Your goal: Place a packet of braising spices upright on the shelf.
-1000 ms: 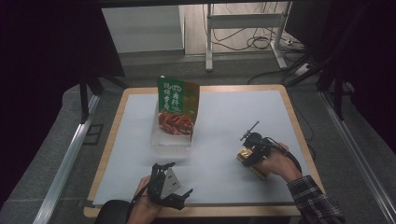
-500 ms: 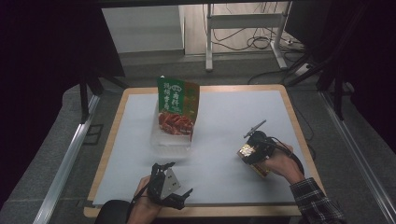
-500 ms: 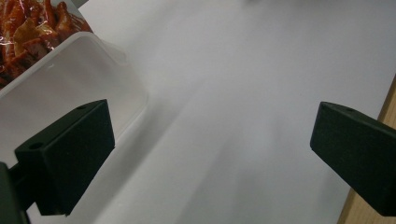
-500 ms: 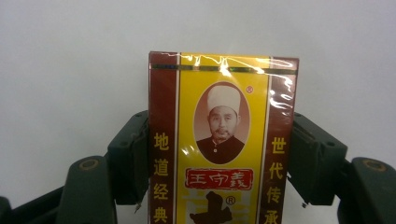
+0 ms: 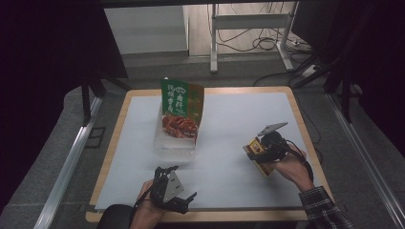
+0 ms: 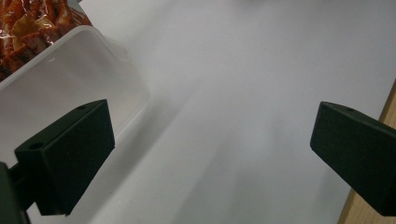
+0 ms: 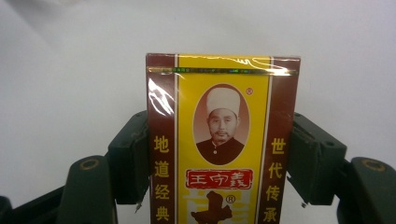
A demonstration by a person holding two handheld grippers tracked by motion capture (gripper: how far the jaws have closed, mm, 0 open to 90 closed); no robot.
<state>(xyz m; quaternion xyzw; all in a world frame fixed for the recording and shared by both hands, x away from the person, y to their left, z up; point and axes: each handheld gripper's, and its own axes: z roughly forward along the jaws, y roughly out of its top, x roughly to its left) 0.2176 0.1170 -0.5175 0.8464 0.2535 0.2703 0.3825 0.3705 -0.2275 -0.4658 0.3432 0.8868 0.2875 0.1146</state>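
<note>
Table [image 5: 296, 102]: rectangular, pale wood rim showing on all four edges, its top covered almost to the rim by a white mat [image 5: 239, 124]. Resting on the mat, nearer the far edge and left of centre: one clear plastic container [image 5: 174, 145], shallow and rectangular. A green and red food pouch [image 5: 181, 109] stands upright at the container's far end, apparently inside it, though its foot is hard to make out from the high view.
</note>
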